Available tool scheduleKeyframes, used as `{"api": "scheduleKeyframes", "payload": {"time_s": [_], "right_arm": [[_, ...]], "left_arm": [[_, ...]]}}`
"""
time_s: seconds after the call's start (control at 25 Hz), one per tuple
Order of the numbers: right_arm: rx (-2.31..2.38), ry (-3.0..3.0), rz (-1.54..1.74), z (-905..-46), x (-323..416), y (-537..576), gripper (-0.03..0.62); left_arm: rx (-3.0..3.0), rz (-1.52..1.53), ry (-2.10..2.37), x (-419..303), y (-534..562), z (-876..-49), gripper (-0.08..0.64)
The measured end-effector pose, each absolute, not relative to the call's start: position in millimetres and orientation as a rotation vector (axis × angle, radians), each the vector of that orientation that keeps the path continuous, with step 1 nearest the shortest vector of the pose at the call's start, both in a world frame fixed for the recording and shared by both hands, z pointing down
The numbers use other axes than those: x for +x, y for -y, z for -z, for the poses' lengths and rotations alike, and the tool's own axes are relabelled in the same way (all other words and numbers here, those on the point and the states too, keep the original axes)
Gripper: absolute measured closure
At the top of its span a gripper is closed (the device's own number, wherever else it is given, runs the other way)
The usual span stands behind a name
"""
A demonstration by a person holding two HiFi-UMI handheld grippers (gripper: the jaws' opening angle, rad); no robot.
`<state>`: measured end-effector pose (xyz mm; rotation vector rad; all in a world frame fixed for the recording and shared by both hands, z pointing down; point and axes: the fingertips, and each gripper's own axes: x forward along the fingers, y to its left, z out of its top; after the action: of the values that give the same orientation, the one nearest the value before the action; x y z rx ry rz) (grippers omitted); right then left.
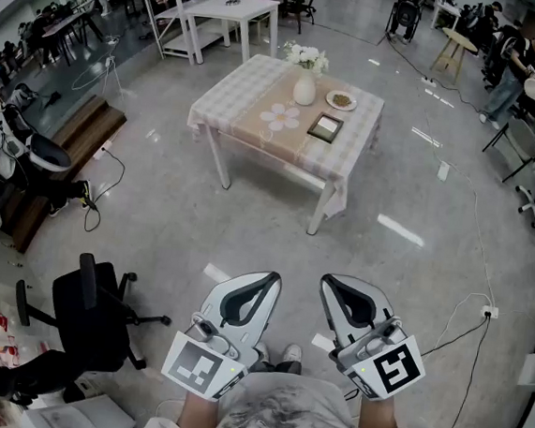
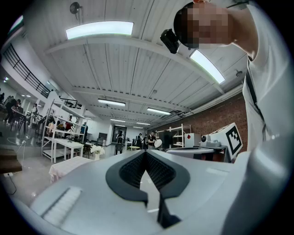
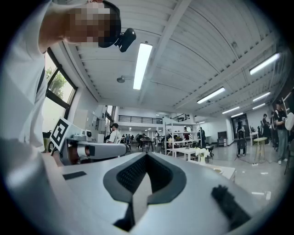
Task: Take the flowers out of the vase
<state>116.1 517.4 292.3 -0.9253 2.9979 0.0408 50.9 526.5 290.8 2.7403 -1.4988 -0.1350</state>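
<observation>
Standing on checked cloth (image 1: 230,94), bulbous white vase (image 1: 304,90)

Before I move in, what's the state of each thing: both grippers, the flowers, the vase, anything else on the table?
Left gripper: shut, empty, well short of the table.
Right gripper: shut, empty, beside the left one.
Flowers: in the vase, untouched.
Vase: upright on the table.
Dish: flat, right of the vase.
Frame: lying flat, nearer than the dish.
</observation>
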Motion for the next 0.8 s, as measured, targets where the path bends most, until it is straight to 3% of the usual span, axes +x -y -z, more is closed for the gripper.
{"api": "scheduleKeyframes", "payload": {"time_s": [0.8], "right_arm": [[-0.87,-3.002,-0.085,-287.3,149.3,-502.8,0.577]], "left_arm": [[2.726,0.059,1.601,83.0,-512.0,-285.9,0.552]]}}
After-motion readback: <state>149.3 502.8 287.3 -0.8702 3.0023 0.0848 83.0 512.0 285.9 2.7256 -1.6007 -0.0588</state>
